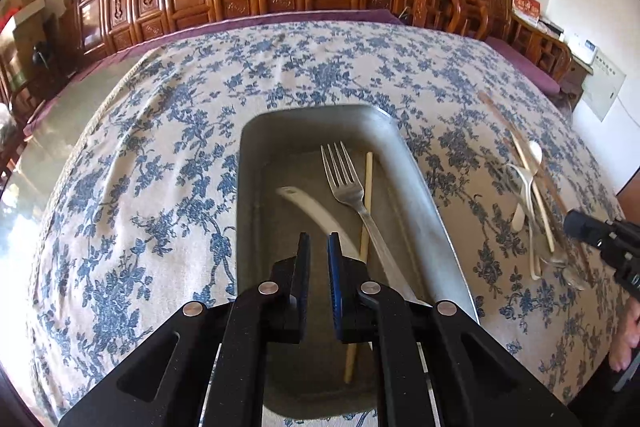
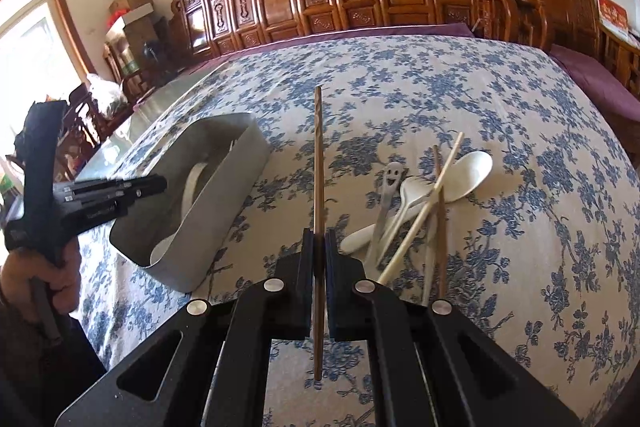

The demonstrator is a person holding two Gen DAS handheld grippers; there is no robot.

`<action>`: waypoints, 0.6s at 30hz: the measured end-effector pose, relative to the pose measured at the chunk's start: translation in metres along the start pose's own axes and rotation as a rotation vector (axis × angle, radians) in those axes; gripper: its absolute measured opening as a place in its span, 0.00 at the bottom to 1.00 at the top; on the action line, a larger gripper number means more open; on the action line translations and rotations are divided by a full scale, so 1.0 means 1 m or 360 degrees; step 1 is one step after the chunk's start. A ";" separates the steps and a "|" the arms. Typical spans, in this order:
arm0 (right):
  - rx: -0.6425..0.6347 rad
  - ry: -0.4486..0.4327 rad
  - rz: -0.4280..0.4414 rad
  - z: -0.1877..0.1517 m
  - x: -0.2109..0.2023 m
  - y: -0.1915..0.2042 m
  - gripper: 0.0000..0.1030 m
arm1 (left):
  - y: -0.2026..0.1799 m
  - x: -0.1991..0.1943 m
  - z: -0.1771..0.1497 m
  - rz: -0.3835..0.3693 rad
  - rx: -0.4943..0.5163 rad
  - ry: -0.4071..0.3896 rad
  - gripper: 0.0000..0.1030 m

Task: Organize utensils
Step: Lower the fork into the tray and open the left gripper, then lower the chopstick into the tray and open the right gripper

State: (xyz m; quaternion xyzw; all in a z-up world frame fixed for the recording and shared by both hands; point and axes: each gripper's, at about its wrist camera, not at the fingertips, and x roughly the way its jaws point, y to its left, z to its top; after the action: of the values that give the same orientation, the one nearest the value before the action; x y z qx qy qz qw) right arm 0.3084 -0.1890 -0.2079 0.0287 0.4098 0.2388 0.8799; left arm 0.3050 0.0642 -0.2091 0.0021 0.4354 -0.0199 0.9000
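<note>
My right gripper [image 2: 319, 241] clamps a brown chopstick [image 2: 318, 163] at centre frame, its long axis running straight up toward the frame's top. My left gripper [image 1: 319, 247] hangs slightly parted, gripping nothing, over the metal tray [image 1: 416, 171] holding a fork [image 1: 348, 187].

Left hand-held gripper [image 1: 319, 247] hovers with jaws slightly parted, holding nothing; right hand-held gripper [image 2: 319, 242] is clamped on a brown chopstick [image 2: 318, 163].
</note>
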 end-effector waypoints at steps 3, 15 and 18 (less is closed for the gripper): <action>-0.0013 0.0009 0.0017 -0.001 0.001 0.006 0.06 | 0.003 -0.007 0.001 0.0002 0.0002 -0.0031 0.11; -0.0017 -0.0006 0.0171 0.014 0.004 0.054 0.06 | 0.021 -0.029 0.009 0.0026 -0.0028 -0.0137 0.21; -0.0059 0.0007 0.0198 0.020 0.011 0.072 0.06 | 0.028 -0.032 0.010 0.0033 -0.0049 -0.0150 0.22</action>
State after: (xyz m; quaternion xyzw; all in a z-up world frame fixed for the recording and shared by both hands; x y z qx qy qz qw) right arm 0.3002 -0.1173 -0.1848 0.0372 0.4045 0.3007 0.8629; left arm 0.2944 0.0931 -0.1779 -0.0082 0.3928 -0.0038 0.9196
